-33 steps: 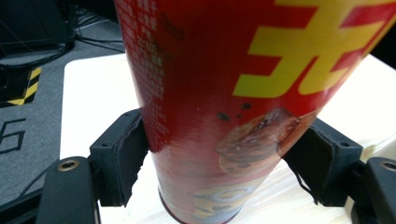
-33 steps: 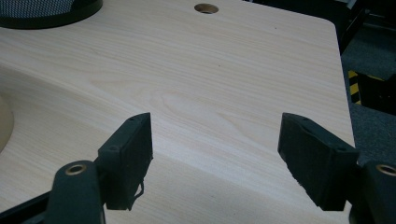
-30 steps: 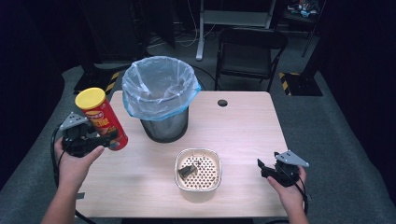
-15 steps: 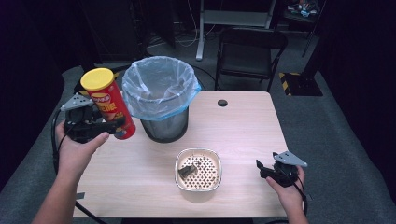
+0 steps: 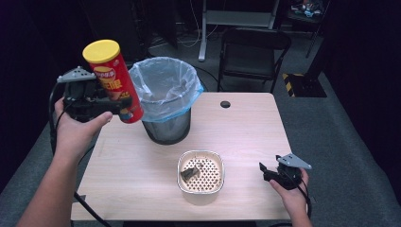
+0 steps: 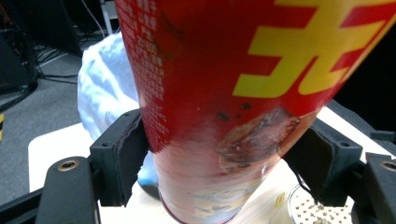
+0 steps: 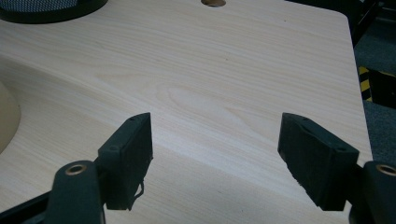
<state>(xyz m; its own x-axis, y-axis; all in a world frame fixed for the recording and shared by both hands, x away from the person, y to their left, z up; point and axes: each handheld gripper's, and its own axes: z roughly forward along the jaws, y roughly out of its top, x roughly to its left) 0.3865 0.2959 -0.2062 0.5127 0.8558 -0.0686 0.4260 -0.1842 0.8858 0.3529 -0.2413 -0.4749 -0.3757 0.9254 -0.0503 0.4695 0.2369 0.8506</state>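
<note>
Left gripper [image 5: 118, 105], raised at 10 o'clock of the table scene, clamps a tall red cardboard crisp can with a yellow plastic lid [image 5: 113, 80]; in the left gripper view its two black rubber-faced pads press the can [image 6: 219, 112] from both sides, low on the glossy printed wall. The can tilts slightly, lid uppermost, clear of the table and just beside the rim of a round metal waste bin lined with a pale blue translucent plastic bag [image 5: 165, 94], which stands at 3 o'clock of the can. A crumpled edge of the bag [image 6: 105, 88] shows behind the can. At 5 o'clock of the bin lies a squarish cream tray with a perforated floor [image 5: 200, 171], holding a small dark scrap. Right gripper [image 5: 264, 169] rests at 4 o'clock of the scene, near the table's edge, well apart from the tray; its jaws stand wide apart with nothing between them over the smooth, pale, wood-grain table [image 7: 224, 93]. A dark round cable hole [image 5: 225, 104] sits at 1 o'clock of the tabletop.
</note>
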